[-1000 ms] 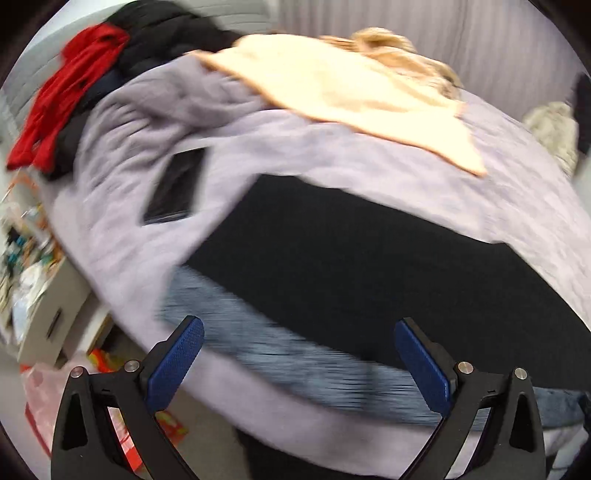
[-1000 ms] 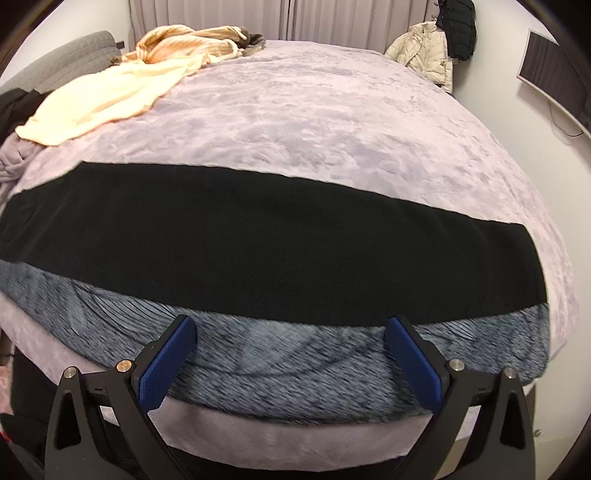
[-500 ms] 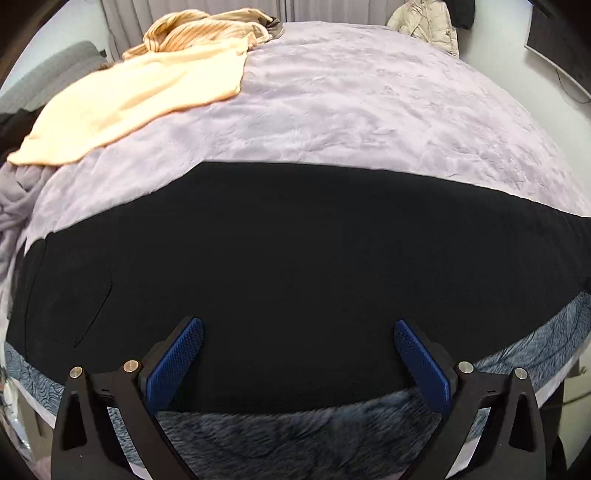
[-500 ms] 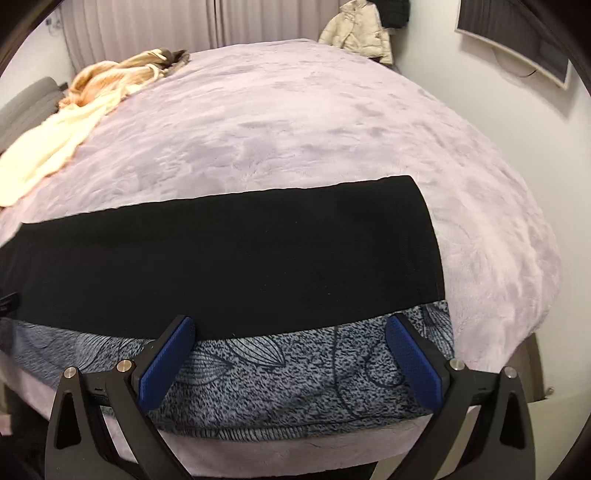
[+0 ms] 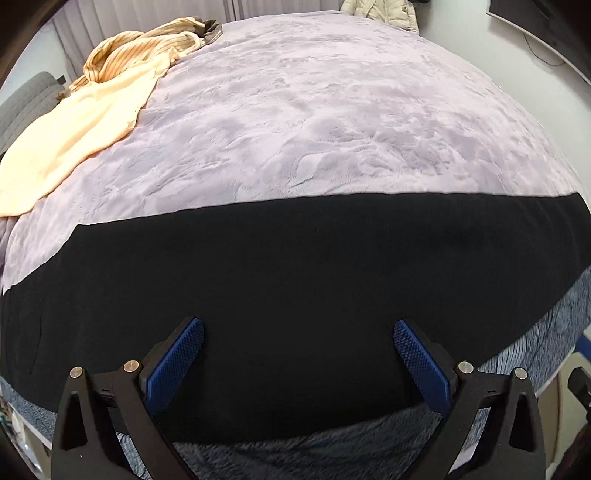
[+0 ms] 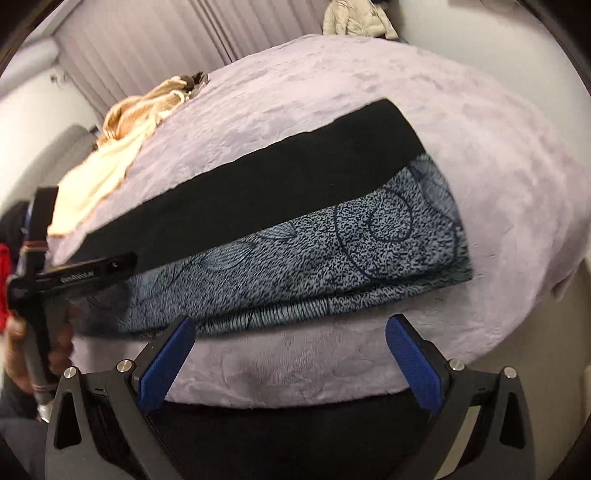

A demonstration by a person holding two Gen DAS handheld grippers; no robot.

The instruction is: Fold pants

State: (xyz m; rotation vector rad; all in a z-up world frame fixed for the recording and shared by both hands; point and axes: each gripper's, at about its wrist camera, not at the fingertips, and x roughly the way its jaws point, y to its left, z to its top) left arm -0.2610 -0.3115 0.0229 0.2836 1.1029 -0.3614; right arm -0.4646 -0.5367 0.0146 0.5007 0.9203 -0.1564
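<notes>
Black pants (image 5: 280,280) lie flat in a long band across the near part of the bed, on a grey-blue patterned blanket (image 5: 565,325). My left gripper (image 5: 298,354) is open and empty, hovering over the pants' near edge. In the right wrist view the pants (image 6: 258,188) run diagonally, with their right end square at the upper right. The patterned blanket (image 6: 351,251) shows below them. My right gripper (image 6: 290,350) is open and empty over the bed's front edge. The left gripper's body (image 6: 40,258) shows at the far left, held by a hand.
A lilac plush bedspread (image 5: 332,122) covers the bed. A peach cloth (image 5: 74,129) and a striped garment (image 5: 147,44) lie at the far left. A cream jacket (image 6: 354,18) hangs at the back wall. The bed drops off at the right (image 6: 554,288).
The left view has swung right along the pants and closer. The right gripper has pulled back and tilted, so the pants' right end and bed edge now show. Both stay open.
</notes>
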